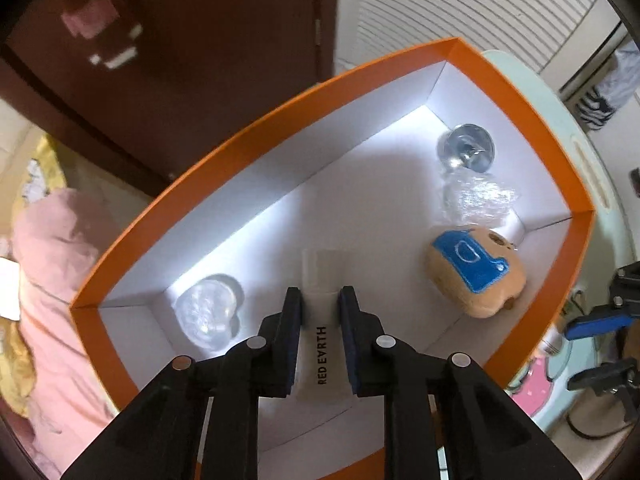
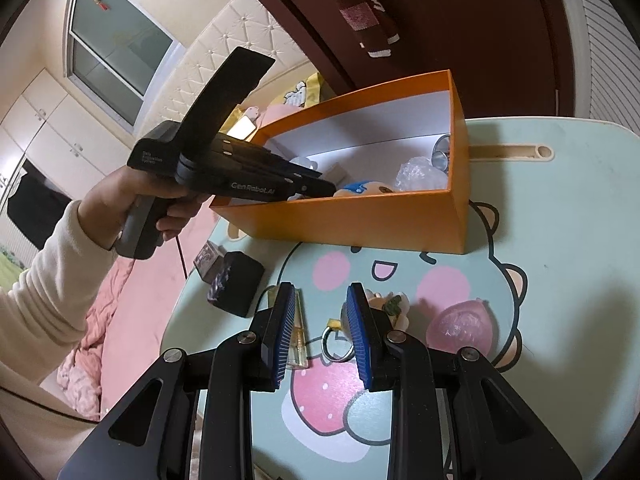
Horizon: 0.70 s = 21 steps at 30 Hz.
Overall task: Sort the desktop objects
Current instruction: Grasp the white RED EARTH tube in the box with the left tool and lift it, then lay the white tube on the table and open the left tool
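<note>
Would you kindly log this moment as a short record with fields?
left claw: shut on a white tube, over the orange box
right claw: open, empty, above the table
in box: plush toy, metal cup, clear wrap
on table: key ring, pink ball, small vial

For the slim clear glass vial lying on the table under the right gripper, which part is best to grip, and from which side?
Grip the slim clear glass vial at mid-length, coming straight down from above. It lies flat on the mint-green cartoon table, long axis pointing away from the camera, so the open right gripper should shift left and close across its narrow width, clear of the metal key ring.
</note>
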{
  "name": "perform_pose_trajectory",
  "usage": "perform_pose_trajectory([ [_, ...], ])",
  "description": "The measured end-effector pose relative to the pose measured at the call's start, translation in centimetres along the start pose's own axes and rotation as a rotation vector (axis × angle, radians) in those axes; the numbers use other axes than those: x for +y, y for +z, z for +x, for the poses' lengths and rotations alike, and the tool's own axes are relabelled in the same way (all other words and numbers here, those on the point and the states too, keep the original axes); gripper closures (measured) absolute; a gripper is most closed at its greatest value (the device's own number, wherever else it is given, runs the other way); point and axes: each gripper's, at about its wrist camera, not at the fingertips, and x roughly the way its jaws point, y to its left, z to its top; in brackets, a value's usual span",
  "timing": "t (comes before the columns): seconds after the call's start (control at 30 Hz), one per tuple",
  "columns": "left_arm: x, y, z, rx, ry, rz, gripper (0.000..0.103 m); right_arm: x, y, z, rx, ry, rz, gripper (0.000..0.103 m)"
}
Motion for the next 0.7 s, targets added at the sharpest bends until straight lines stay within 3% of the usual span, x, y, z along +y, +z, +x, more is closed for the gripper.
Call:
perform_pose_trajectory([
  [0.2, 1.3, -0.1, -2.0, -0.028, -0.019, -0.059, 0.086, 0.2, -0.2, 0.3, 0.005, 0.01, 0.003, 0.075],
  [0.4, 3.3, -2.7, -11.1, -0.255, -0.19, -0.208, 0.086, 0.3, -0.2, -0.2, -0.001, 0.002, -0.002, 0.075],
  [0.5, 2.6, -6.1, -15.2, -0.343, -0.259, -0.231, 0.085, 0.3, -0.1, -0.4, -0.008, -0.004, -0.003, 0.075],
  [0.6, 1.7, -10.6, -16.5, -0.361, -0.24, -0.259, 0.085, 0.5, 0.1, -0.4, -0.006, -0.008, -0.006, 0.075],
  [0.7, 1.3, -15.1, -14.6, -0.36, -0.209, -0.346, 0.085, 1.0, 0.4, -0.2, 0.005, -0.016, -0.027, 0.075],
])
